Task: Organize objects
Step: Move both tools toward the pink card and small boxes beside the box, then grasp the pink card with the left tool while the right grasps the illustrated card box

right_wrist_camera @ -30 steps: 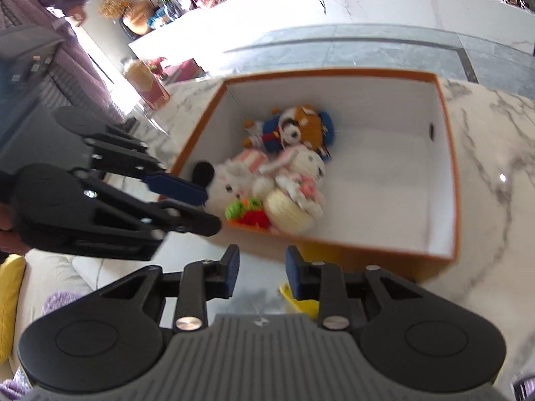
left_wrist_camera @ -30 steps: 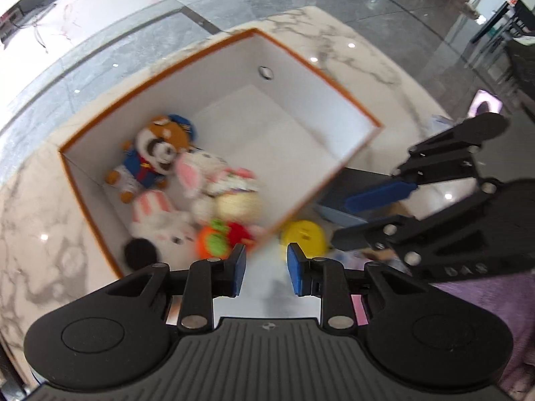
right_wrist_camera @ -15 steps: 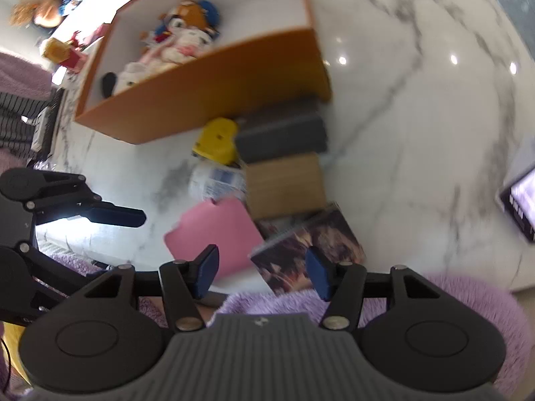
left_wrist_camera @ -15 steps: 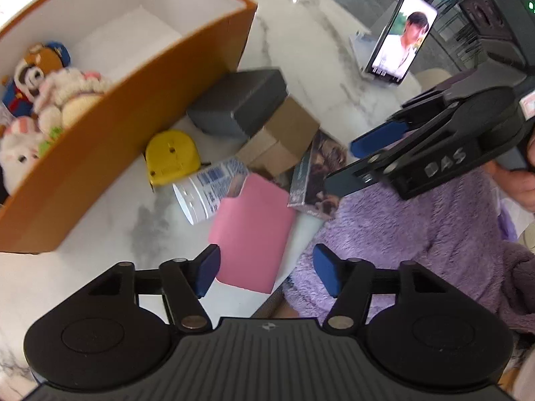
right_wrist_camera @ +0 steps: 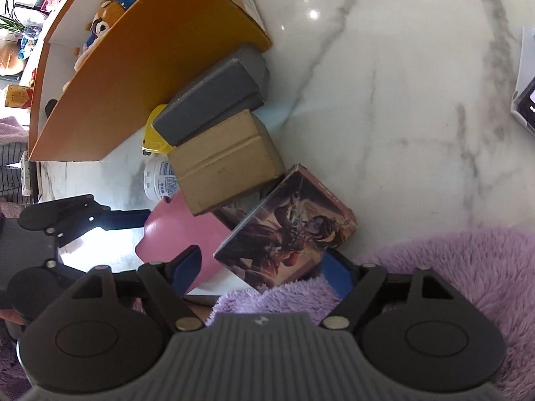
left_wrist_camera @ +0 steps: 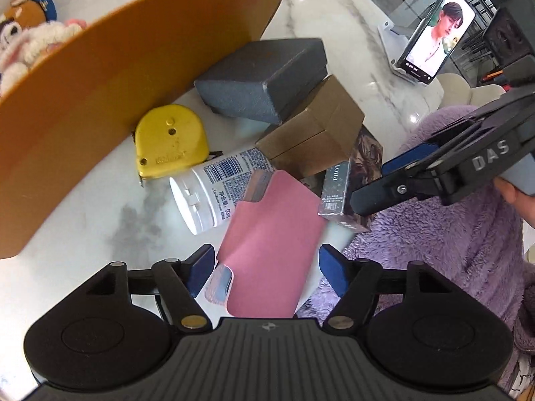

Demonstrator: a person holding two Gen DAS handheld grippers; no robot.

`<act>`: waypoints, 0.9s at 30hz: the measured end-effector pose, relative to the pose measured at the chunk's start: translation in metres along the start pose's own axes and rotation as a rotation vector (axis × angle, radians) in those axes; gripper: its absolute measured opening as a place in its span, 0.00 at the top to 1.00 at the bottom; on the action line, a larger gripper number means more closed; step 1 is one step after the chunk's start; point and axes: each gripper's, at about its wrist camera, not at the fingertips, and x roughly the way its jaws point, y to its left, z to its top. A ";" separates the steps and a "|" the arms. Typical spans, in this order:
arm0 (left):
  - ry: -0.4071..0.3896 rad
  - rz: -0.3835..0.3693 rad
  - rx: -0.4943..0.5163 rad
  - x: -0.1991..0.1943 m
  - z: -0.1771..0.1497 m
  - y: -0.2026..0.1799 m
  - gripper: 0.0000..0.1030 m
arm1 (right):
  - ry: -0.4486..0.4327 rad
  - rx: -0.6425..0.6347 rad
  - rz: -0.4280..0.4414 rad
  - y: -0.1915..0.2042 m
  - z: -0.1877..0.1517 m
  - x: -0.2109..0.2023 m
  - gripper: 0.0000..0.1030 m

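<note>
Loose items lie beside the orange storage box (left_wrist_camera: 110, 83): a grey box (left_wrist_camera: 260, 77), a brown carton (left_wrist_camera: 314, 133), a yellow tape measure (left_wrist_camera: 167, 143), a white bottle (left_wrist_camera: 217, 190), a pink pouch (left_wrist_camera: 271, 244) and an illustrated box (right_wrist_camera: 287, 230). My left gripper (left_wrist_camera: 265, 267) hovers over the pink pouch, its jaws opening, the pouch between the fingers and untouched. My right gripper (right_wrist_camera: 262, 270) hangs over the illustrated box, its jaws opening too, pads clear of the box. Plush toys (left_wrist_camera: 23, 40) sit inside the orange box.
A phone on a white stand (left_wrist_camera: 434, 33) stands at the far right of the marble table (right_wrist_camera: 401, 100). A person's purple fleece clothing (left_wrist_camera: 451, 250) presses against the near table edge. The pouch overhangs that edge.
Both grippers have sunk from above the orange box to the loose items by the near edge. Both sets of jaws went from nearly shut to wide apart.
</note>
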 end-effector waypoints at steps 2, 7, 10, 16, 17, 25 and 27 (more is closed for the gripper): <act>0.013 0.000 -0.009 0.005 0.000 0.002 0.21 | 0.000 0.008 -0.004 0.003 0.000 0.000 0.18; 0.007 0.000 -0.019 0.007 -0.002 0.004 0.21 | -0.022 0.012 -0.063 0.008 -0.002 0.004 0.21; 0.000 0.004 -0.024 0.007 -0.003 0.004 0.22 | -0.028 -0.004 -0.084 0.009 -0.001 0.007 0.21; -0.005 0.028 -0.049 0.009 -0.001 0.002 0.29 | -0.035 0.022 -0.082 0.003 0.000 0.014 0.21; -0.007 0.039 -0.052 0.009 -0.001 0.001 0.30 | -0.033 0.029 -0.076 0.002 0.001 0.016 0.21; -0.033 0.042 -0.098 0.000 -0.008 -0.001 0.49 | -0.063 0.014 -0.082 0.006 -0.004 0.014 0.28; -0.035 0.028 -0.100 -0.003 -0.011 -0.003 0.55 | -0.070 0.009 -0.083 0.008 -0.005 0.010 0.29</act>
